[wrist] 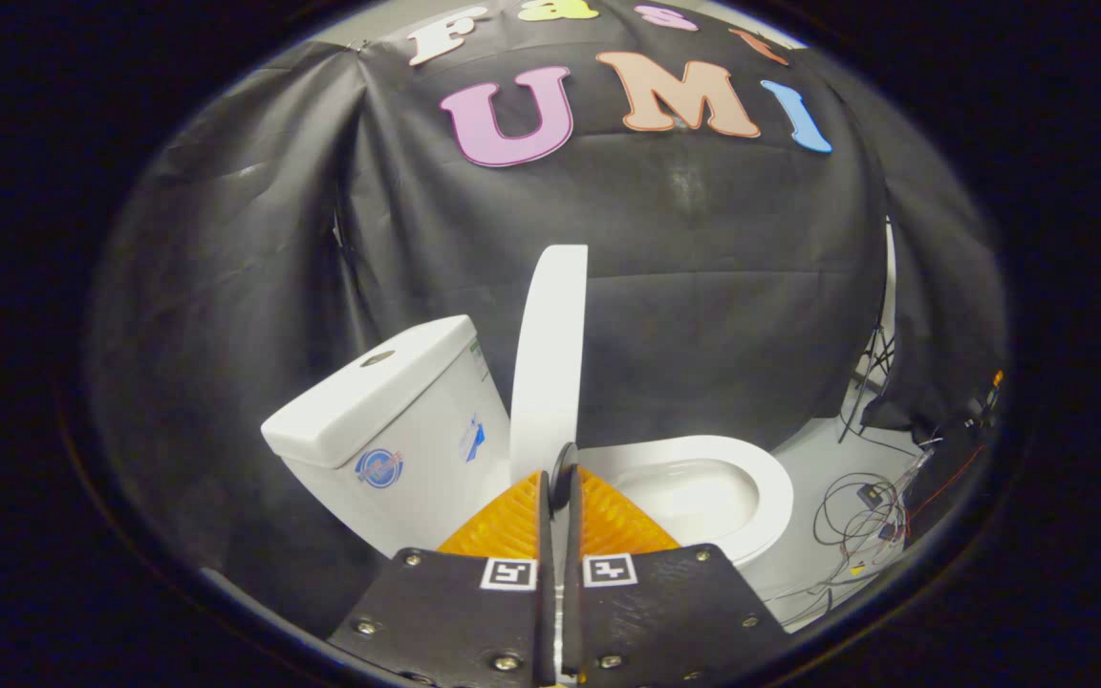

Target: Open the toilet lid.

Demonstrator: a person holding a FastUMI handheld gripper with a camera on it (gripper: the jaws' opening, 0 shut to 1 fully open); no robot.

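While toilet lid (548, 358) stands raised, near upright, edge-on just ahead of fingers, gripper (560, 487) has fingers pressed together, nothing clamped between. Lid base at rear of seat (746, 473), beside tank (388, 420). Bowl (694, 497) open, beyond fingers to right. Cables (861, 521) on floor (813, 468) past seat's far edge

I see my claw (560, 483) with its fingers pressed nearly together, just below the lower edge of the raised toilet lid (550, 354), which stands upright ahead. The tank (388, 411) sits ahead to the left, the open seat (770, 487) to the right, cables (861, 521) on the floor beyond it.
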